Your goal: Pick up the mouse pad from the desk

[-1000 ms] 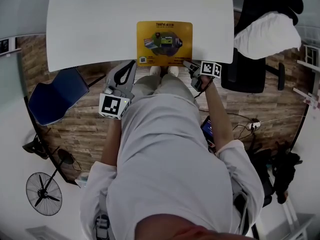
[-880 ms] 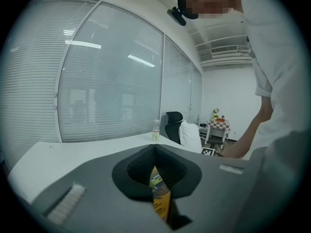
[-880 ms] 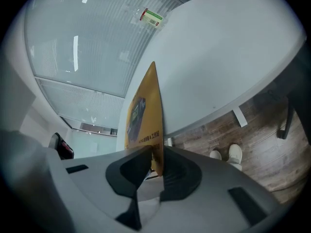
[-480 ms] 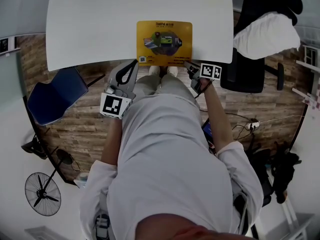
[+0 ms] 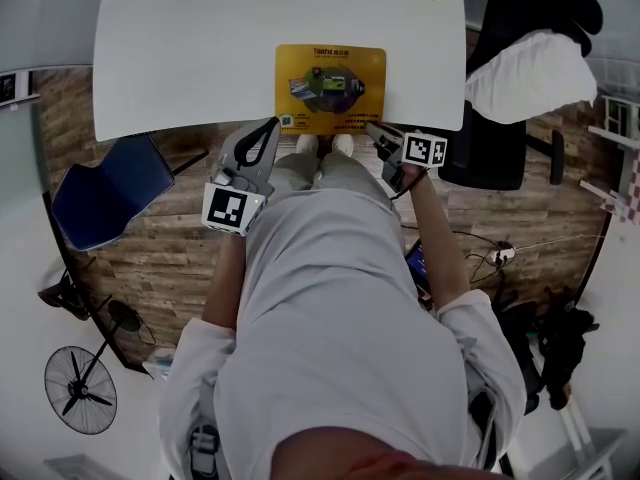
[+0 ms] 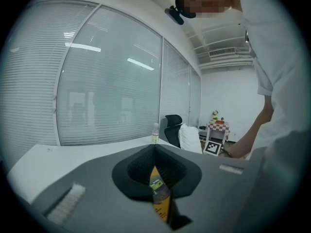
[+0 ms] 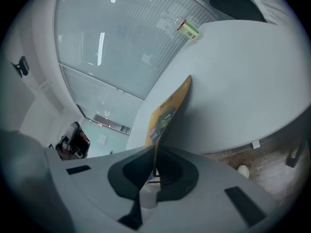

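A thin, rectangular yellow mouse pad with printed pictures lies on the white desk, its near edge along the desk's front edge, straight ahead of the person.

The right gripper reaches the pad's near right corner. In the right gripper view the gripper is rolled onto its side, and its jaws are clenched on the pad's thin edge, which runs straight into the pinch. A shadow shows between that part of the pad and the desk surface. The rest of the pad looks flat in the head view.

The left gripper sits just beside the pad's near left corner. In its own view the jaw tips meet with nothing gripped, and a strip of the pad shows through the slit below them.
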Motion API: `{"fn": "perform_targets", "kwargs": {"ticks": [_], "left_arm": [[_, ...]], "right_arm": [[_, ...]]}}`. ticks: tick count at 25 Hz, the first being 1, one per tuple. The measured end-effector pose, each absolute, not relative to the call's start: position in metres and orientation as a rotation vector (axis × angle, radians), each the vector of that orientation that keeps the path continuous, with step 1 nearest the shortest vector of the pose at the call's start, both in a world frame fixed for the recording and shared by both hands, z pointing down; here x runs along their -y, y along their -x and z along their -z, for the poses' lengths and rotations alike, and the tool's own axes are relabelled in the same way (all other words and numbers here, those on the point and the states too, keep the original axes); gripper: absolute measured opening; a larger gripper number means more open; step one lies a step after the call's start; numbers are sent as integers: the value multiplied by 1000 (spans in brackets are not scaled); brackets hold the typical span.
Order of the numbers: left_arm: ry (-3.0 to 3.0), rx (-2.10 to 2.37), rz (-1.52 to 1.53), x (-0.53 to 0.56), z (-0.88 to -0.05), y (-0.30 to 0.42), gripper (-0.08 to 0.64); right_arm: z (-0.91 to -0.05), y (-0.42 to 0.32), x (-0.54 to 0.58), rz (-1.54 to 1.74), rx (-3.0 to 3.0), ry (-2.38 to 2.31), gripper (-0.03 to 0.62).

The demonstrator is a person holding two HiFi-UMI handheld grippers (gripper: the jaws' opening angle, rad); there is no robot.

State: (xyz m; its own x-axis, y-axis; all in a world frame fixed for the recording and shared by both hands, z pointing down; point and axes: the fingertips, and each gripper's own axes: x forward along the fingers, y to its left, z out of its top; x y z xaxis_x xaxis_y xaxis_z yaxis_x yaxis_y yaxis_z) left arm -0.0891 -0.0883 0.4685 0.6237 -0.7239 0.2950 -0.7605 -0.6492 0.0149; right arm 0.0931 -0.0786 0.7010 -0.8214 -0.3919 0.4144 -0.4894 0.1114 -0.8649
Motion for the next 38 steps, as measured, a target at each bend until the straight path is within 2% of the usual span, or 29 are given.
{"fn": "perform_targets", "kwargs": {"ticks": [11, 38], "left_arm": [[-2713, 1302, -239, 100, -437, 91, -3], [-2737, 1332, -107, 111, -402, 106, -3]], "right_arm": [[-631, -67, 102, -1690, 2571, -808, 11], [-456, -44, 109, -1407, 3053, -640, 11]]}}
